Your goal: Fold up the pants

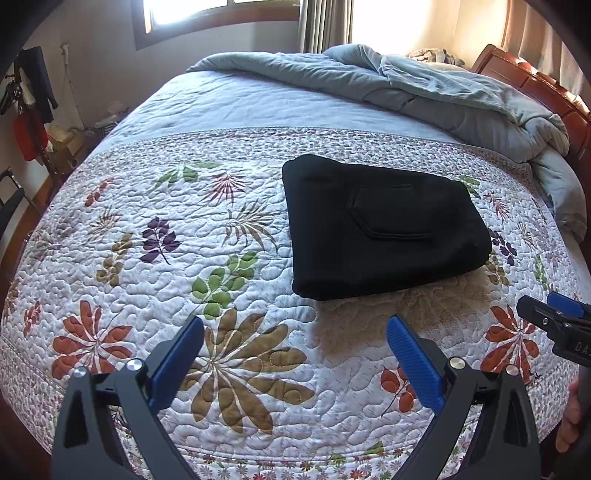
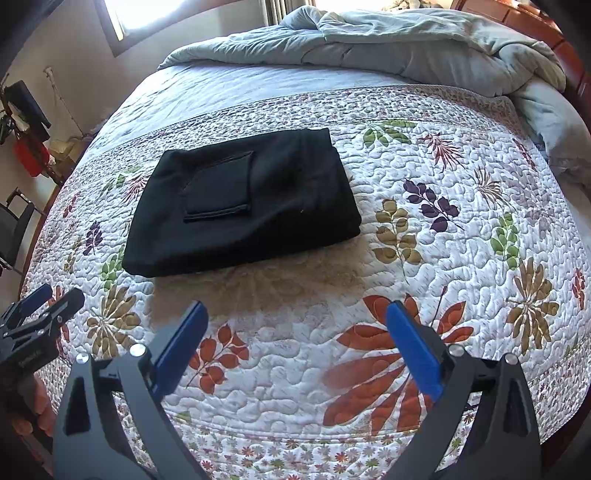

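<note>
1. Black pants [image 1: 384, 229] sit folded into a compact rectangle on the floral quilt [image 1: 236, 258], back pocket facing up.
2. Left gripper [image 1: 295, 343] hangs spread wide, nothing in it, near the pants' front edge.
3. Right gripper [image 2: 295, 332] is the same, released and holding nothing.
4. Crumpled grey duvet [image 1: 424, 88] is bunched up by the wooden headboard [image 1: 535, 85].

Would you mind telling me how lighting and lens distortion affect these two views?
Left wrist view: the window is blown out white, the black pants lose most fold detail, and the quilt bulges in fisheye curvature. Right wrist view: the same barrel distortion, dark vignetted corners, glare at the top, a dull shadow patch before the pants.
</note>
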